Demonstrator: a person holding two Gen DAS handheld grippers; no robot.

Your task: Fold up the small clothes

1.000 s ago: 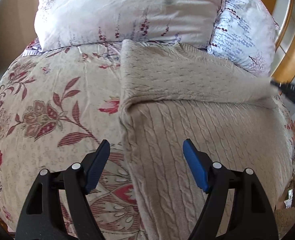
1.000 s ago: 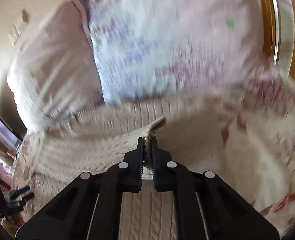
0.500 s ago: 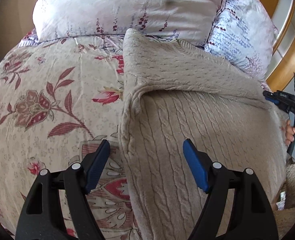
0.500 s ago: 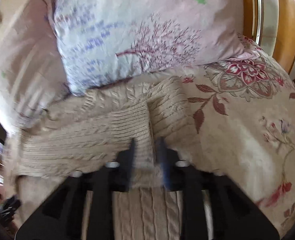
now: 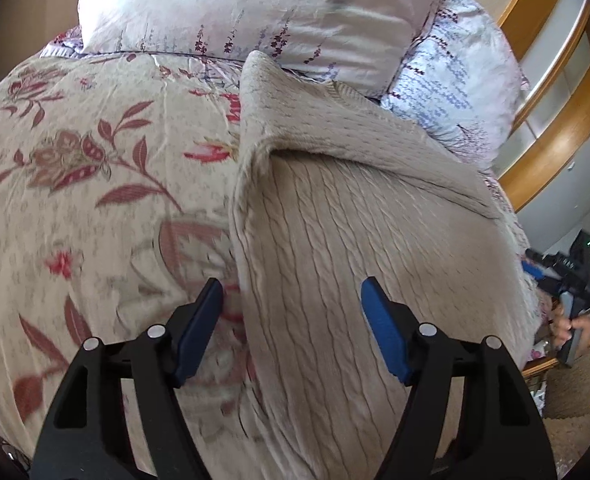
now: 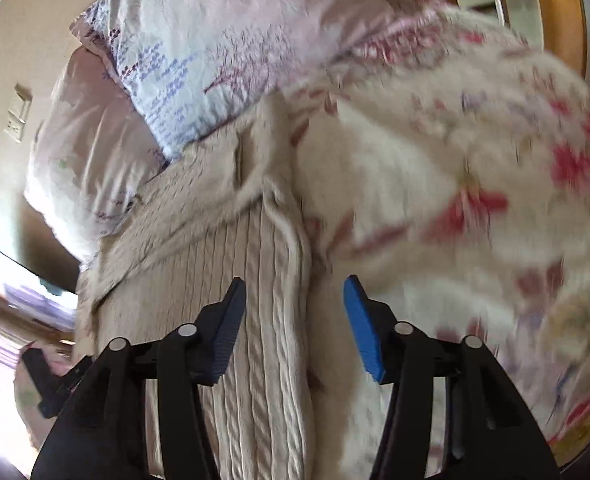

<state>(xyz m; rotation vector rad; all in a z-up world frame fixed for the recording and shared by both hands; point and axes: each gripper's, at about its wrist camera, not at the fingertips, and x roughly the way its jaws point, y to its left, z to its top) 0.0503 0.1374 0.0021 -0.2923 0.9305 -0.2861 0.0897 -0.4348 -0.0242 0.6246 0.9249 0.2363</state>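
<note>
A beige cable-knit sweater (image 5: pixel 355 240) lies on the floral bedspread (image 5: pixel 75 200), its top part folded down across the body. My left gripper (image 5: pixel 291 312) is open and empty, hovering over the sweater's left edge. My right gripper (image 6: pixel 293 308) is open and empty, over the sweater's right edge (image 6: pixel 287 280); it also shows at the far right of the left wrist view (image 5: pixel 563 276). The sweater's folded part (image 6: pixel 199 208) lies flat in the right wrist view.
Two floral pillows (image 5: pixel 255 12) (image 5: pixel 455 80) lie at the head of the bed just beyond the sweater. A wooden headboard (image 5: pixel 555 152) curves at the right. The bedspread (image 6: pixel 455 200) extends right of the sweater.
My right gripper let go of the sweater's folded part, opened, and drew back toward the sweater's lower right edge. My left gripper stayed open and shifted slightly closer.
</note>
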